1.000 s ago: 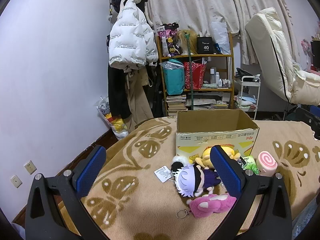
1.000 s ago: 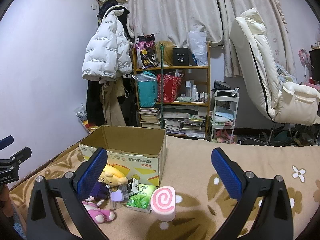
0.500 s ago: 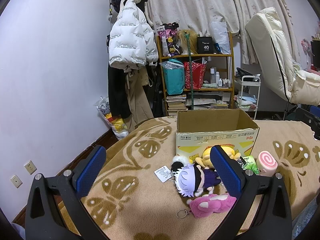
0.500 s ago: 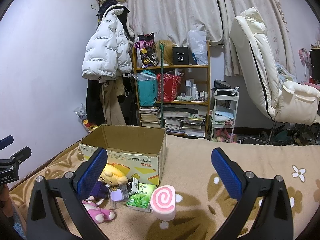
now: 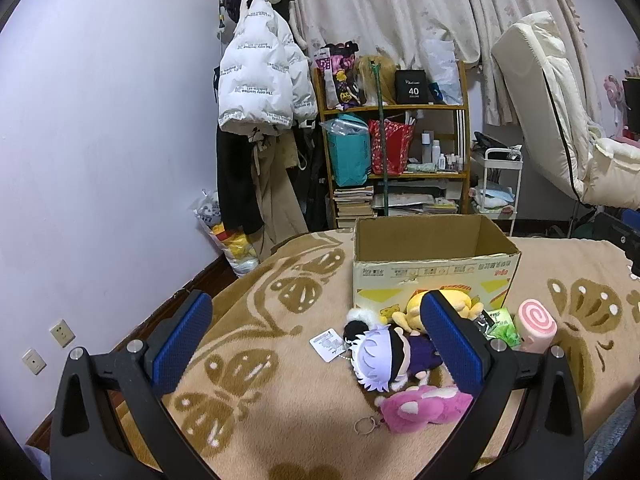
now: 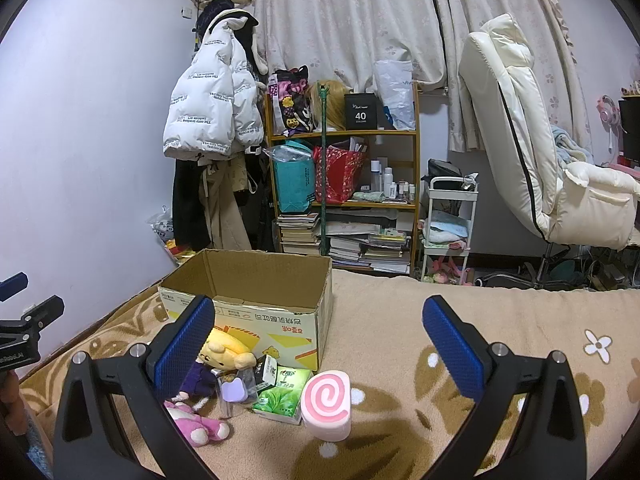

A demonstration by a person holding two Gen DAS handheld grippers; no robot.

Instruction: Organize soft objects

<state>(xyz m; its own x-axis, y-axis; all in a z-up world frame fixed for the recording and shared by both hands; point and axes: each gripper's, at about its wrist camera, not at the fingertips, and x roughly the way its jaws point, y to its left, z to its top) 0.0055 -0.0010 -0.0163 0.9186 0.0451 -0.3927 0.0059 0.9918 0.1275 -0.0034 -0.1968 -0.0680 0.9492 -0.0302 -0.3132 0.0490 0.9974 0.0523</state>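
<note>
Through the left wrist camera we see our left gripper (image 5: 316, 336) spread wide and holding nothing, poised above the tan patterned blanket (image 5: 256, 320). An open cardboard box (image 5: 434, 264) stands on the blanket ahead. Just in front of the box lies a cluster of soft toys: a yellow plush (image 5: 414, 306) touching the box's front wall, a white-haired doll (image 5: 380, 356) lying on its side just below it, and a pink plush (image 5: 420, 406) nearest to us, with a key ring beside it. Further right, a pink swirl roll cushion (image 5: 536, 324) stands next to a green packet (image 5: 502, 322). A white paper tag (image 5: 327, 344) lies left of the doll.

Through the right wrist camera we see our right gripper (image 6: 318, 344), its fingers likewise far apart and empty. The box sits to the left, apparently with nothing inside as far as we can see. The same toys crowd at its near corner: the yellow plush against the cardboard, the pink plush lowest, and the swirl roll standing upright, touching the green packet. Part of the left gripper's frame shows at the far left edge.
</note>
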